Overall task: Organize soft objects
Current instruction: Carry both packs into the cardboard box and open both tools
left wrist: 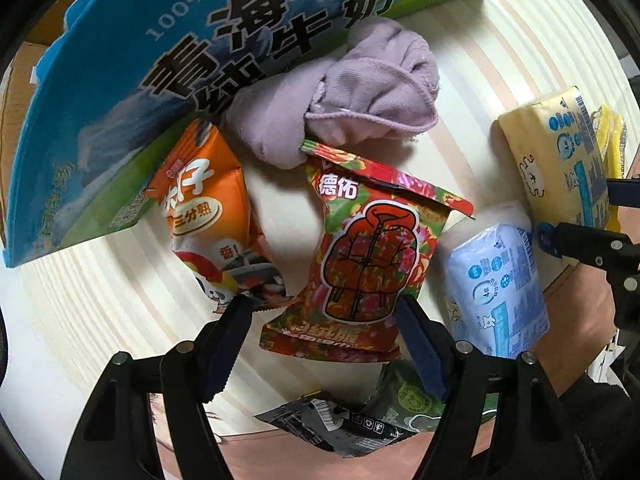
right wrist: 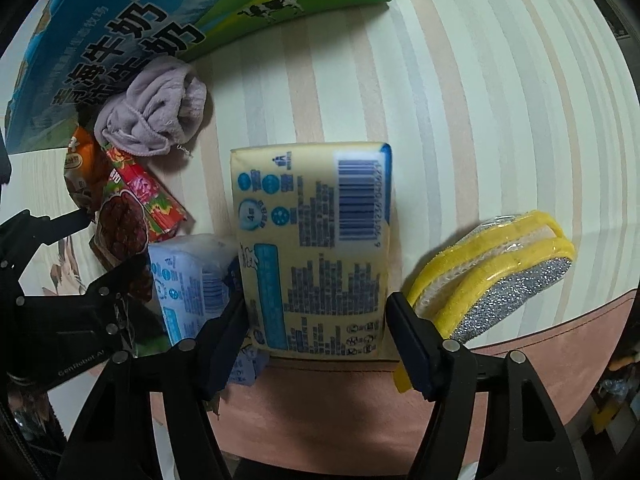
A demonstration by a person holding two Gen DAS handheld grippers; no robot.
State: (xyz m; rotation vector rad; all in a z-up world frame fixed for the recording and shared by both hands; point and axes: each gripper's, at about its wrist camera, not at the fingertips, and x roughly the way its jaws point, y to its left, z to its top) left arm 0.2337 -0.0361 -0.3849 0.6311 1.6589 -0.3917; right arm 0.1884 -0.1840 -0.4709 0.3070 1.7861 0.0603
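My left gripper [left wrist: 322, 314] is open, its jaws on either side of the lower end of a red floral snack pouch [left wrist: 370, 256] lying on the striped cloth. An orange snack bag [left wrist: 208, 216] lies to its left and a lilac cloth bundle [left wrist: 352, 88] behind it. My right gripper [right wrist: 316, 312] is open around the near end of a yellow tissue pack [right wrist: 316, 248]; the pads look apart from it. A blue tissue pack [right wrist: 192, 284] lies to its left, also in the left wrist view [left wrist: 500, 284]. A yellow scouring sponge pair [right wrist: 496, 272] lies to the right.
A large blue-green milk carton box [left wrist: 120, 92] stands along the back left, also in the right wrist view [right wrist: 120, 40]. A black packet [left wrist: 332, 424] and a green packet [left wrist: 416, 404] lie at the table's near edge [right wrist: 560, 328].
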